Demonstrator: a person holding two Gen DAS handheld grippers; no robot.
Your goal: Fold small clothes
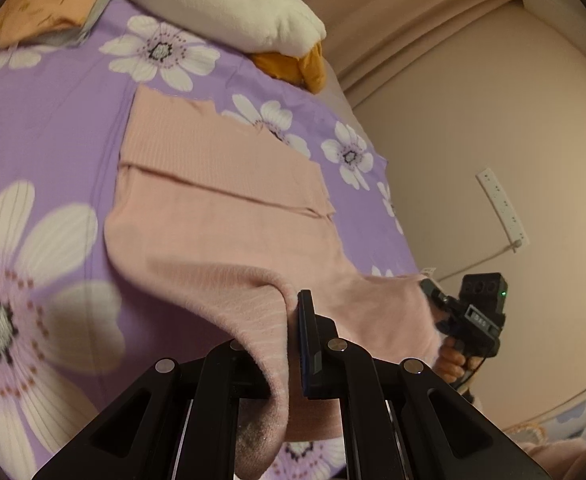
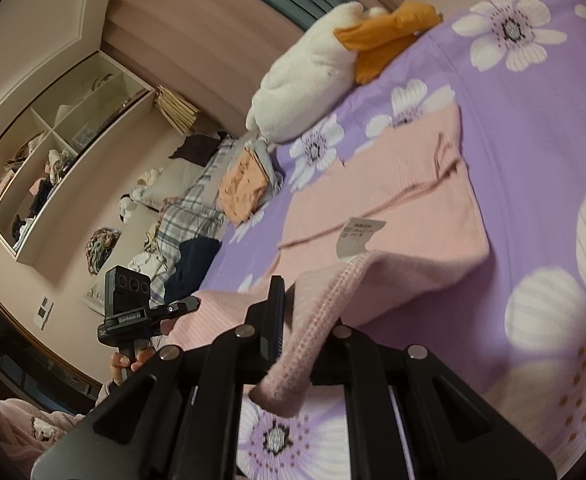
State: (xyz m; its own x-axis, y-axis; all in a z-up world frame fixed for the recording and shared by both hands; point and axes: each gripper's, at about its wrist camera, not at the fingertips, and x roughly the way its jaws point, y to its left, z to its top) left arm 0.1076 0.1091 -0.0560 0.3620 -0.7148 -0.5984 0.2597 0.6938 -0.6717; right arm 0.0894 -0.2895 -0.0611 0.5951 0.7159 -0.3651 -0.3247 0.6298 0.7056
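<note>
My left tool (image 1: 293, 344) is clenched on the near hem of the pink garment (image 1: 221, 184), and my right tool (image 2: 293, 340) grips the same lifted hem further along. The rest lies folded on the purple flowered bed (image 1: 53, 128), close to its right edge by the wall. A white care tag (image 2: 359, 236) carries print too small to read. The other tool's body reads "GenRobot.AI".
</note>
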